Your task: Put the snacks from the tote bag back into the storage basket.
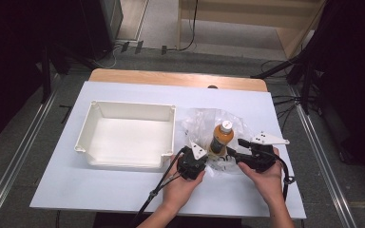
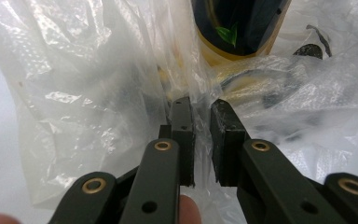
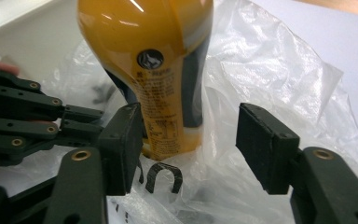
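An orange drink bottle (image 1: 222, 137) with a white cap and a dark label stands upright in a crumpled clear plastic bag (image 1: 197, 121) on the white table. My left gripper (image 1: 203, 156) is to the bottle's left, shut on a fold of the bag (image 2: 74, 93) just in front of the bottle's base (image 2: 237, 32). My right gripper (image 1: 233, 153) comes in from the bottle's right. It stands open (image 3: 191, 135), its pads apart, with the lower bottle (image 3: 154, 56) just beyond them and bag film (image 3: 270, 70) around it. Neither pad presses on anything.
An empty white tray (image 1: 133, 105) sits to the left of the bag, its near right corner close to my left gripper. The white table cover (image 1: 100, 190) runs to a wooden edge at the back. The left gripper's links (image 3: 28, 116) reach in at the right gripper view's left.
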Demonstrator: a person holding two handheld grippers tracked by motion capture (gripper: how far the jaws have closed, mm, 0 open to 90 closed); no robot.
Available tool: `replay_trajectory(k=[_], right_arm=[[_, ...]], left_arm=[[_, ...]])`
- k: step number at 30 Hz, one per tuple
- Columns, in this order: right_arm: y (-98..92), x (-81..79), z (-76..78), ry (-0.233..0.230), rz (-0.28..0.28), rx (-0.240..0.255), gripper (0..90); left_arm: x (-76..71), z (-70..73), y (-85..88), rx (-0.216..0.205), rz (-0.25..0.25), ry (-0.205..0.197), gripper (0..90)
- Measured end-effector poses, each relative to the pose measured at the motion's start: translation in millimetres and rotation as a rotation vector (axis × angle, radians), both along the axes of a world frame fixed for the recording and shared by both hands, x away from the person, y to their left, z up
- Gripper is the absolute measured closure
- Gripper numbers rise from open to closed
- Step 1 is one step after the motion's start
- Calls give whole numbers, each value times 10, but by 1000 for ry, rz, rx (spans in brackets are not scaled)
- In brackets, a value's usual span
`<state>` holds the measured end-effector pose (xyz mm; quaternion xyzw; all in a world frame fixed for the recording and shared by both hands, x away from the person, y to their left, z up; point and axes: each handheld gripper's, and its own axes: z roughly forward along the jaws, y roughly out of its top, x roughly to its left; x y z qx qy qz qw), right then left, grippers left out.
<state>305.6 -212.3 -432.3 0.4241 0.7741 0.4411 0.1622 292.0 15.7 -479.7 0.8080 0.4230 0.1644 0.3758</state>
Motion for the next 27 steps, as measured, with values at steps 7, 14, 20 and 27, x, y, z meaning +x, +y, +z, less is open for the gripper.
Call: replay_trajectory(k=[7,14,20,27], right_arm=[[37,-19,79,-18,40,-9,358],[120,13,148,-28,59,-6,327],[173,62,171,-30,60,0,315],[234,127,220,-31,65,-2,304]], left_arm=[[0,0,1,0,0,-1,824],[-1,0,0,2,-1,-1,824],[-2,0,-1,4,-1,-3,823],[-3,-2,-5,-2,2,-3,823]])
